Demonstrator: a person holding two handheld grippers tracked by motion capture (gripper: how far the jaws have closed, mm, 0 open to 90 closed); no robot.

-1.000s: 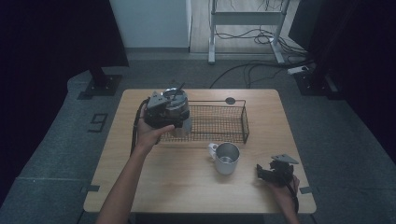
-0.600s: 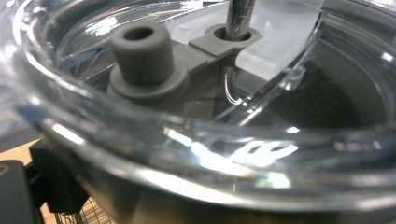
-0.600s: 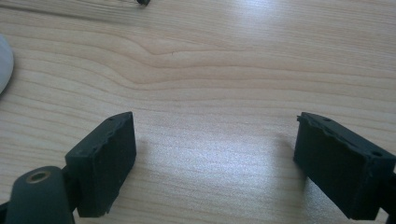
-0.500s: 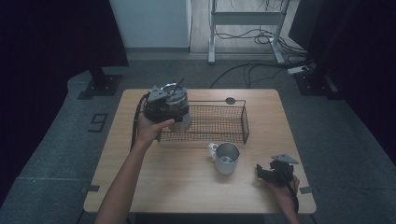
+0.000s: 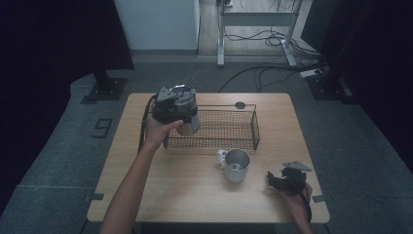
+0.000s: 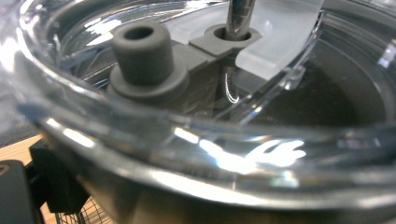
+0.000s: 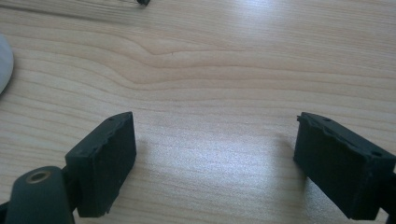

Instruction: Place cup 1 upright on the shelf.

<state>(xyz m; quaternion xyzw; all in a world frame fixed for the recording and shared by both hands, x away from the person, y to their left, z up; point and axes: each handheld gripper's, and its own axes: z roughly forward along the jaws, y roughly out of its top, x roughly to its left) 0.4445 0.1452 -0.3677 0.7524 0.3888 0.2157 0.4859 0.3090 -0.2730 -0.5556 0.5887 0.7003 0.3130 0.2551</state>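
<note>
Currently left tool [image 5: 181, 113] is pinching lidded steel tumbler [image 5: 189, 124] over wire basket's [image 5: 233, 141] left end. Right tool [image 5: 287, 181] is idling spread on desk [image 5: 195, 195]. Advice: keep tumbler upright, clearing the rim.

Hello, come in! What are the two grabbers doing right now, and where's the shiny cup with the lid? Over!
Left gripper holds the lidded cup over the wire basket's left end. Right gripper open, empty, resting on the table. Metal mug stands just outside the basket, not blocking.
</note>
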